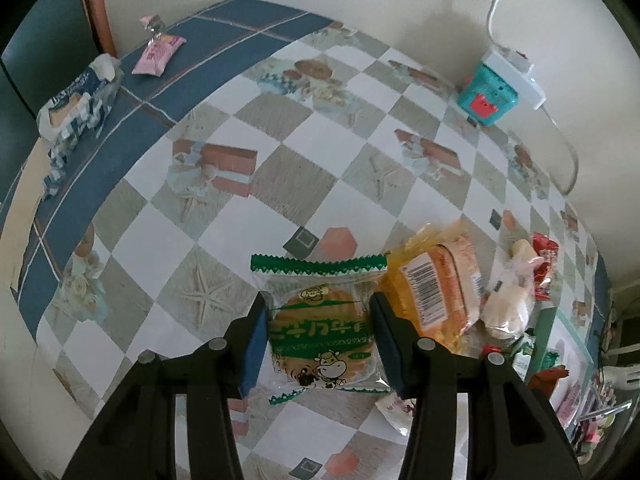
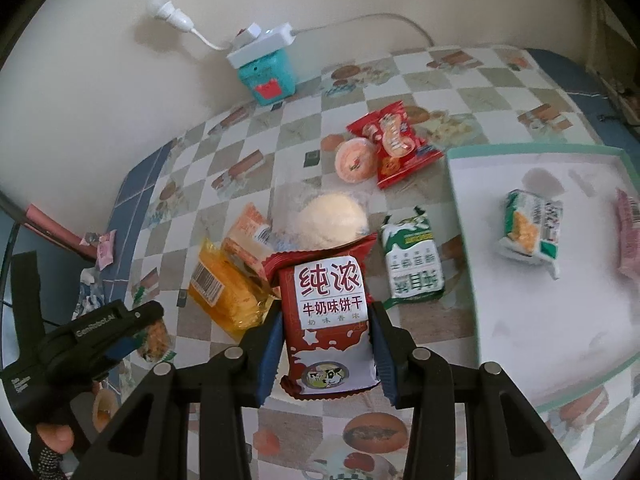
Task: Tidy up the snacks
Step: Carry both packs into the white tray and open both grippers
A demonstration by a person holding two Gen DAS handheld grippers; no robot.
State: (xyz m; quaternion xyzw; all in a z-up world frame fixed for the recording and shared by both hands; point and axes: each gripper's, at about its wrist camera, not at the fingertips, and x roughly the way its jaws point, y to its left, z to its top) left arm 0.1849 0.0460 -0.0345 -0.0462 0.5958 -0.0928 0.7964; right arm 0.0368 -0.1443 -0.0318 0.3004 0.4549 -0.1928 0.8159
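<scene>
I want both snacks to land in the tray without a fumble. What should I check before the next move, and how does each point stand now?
1. Left tongs grip the green cookie pack on both sides: ok.
2. Right tongs grip the red biscuit pack on both sides: ok.
3. Both packs lifted off the table: cannot tell.
4. Tray has bare space: ok.
5. Green milk pack beside the tray edge may block the path: cannot tell.
</scene>
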